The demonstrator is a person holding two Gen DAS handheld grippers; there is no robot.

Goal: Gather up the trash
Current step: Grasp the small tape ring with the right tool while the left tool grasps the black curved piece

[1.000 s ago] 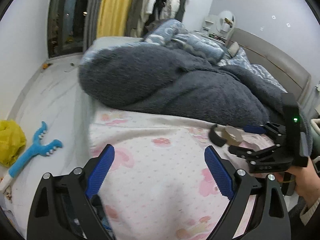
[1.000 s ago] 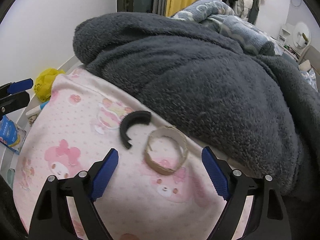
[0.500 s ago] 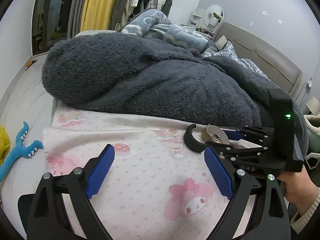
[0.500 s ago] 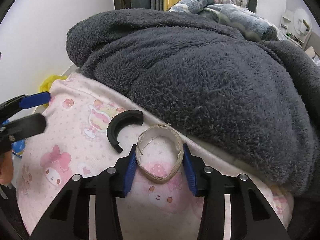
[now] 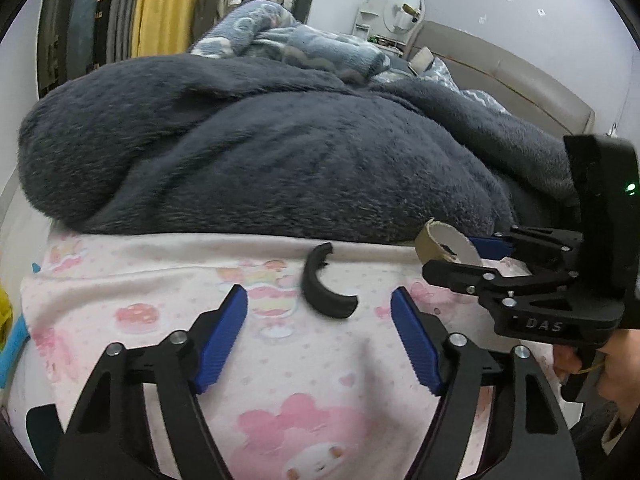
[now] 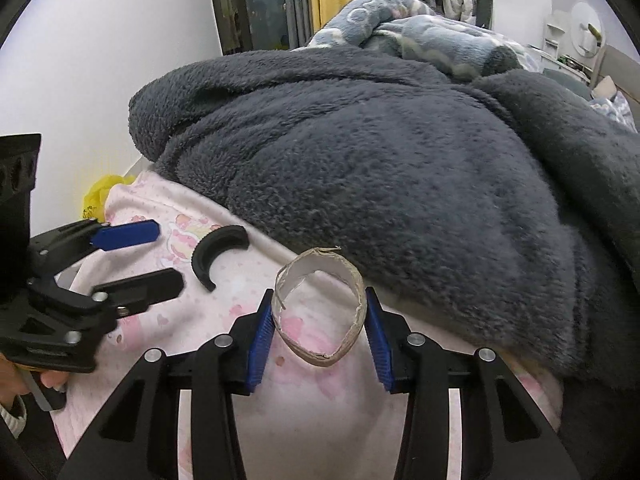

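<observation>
cardboard tape ring (image 6: 320, 312), brown and squashed, sat pinched between the right gripper (image 6: 320, 330) pads, lifted just above the pink cartoon-print sheet (image 5: 320, 400). left gripper (image 5: 318, 340) jaws, spread and just closing, framed a black plastic crescent (image 5: 322, 292) without touching it.

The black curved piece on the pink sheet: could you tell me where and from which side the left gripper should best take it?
Grip the black curved piece across the thick middle of its arc, coming down from above with the left gripper. It lies flat on the pink sheet, so its ends give less hold.
</observation>
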